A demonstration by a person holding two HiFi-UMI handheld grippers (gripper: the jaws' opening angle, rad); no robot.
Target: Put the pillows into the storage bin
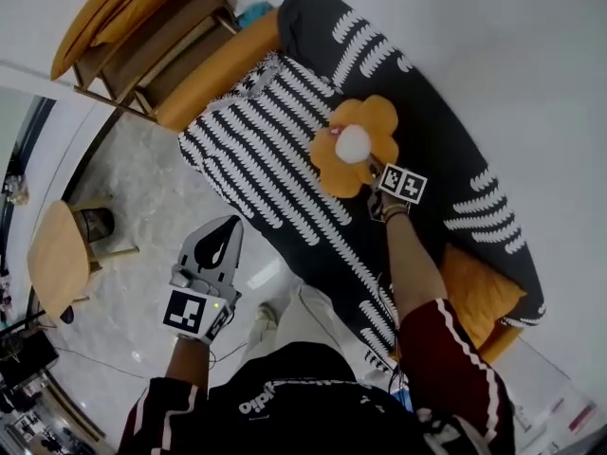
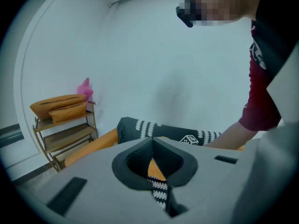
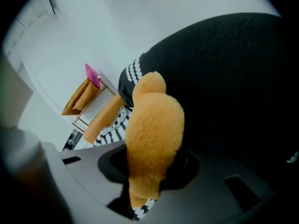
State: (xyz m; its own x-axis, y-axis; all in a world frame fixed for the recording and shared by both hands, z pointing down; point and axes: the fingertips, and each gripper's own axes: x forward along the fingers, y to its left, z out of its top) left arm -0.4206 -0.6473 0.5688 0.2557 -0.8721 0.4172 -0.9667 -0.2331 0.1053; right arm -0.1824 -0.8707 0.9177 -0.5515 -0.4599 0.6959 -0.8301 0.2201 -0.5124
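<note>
An orange flower-shaped pillow (image 1: 356, 145) with a white centre lies on the sofa's black-and-white patterned cover (image 1: 256, 159), up against the black backrest (image 1: 446, 131). My right gripper (image 1: 373, 172) is at the pillow's lower right edge. In the right gripper view one fuzzy orange petal (image 3: 154, 129) sits squeezed between the jaws of the right gripper (image 3: 149, 169). My left gripper (image 1: 226, 227) hangs over the marble floor, left of the sofa, with its jaws together and nothing in them; it (image 2: 153, 140) points toward the sofa. No storage bin is in view.
A wooden shelf (image 1: 142, 36) holding flat orange cushions (image 2: 58, 105) stands at the sofa's far end, with a pink object (image 2: 85, 88) on top. A round wooden stool (image 1: 57, 259) stands on the floor at the left. Cables and clutter lie at the lower left.
</note>
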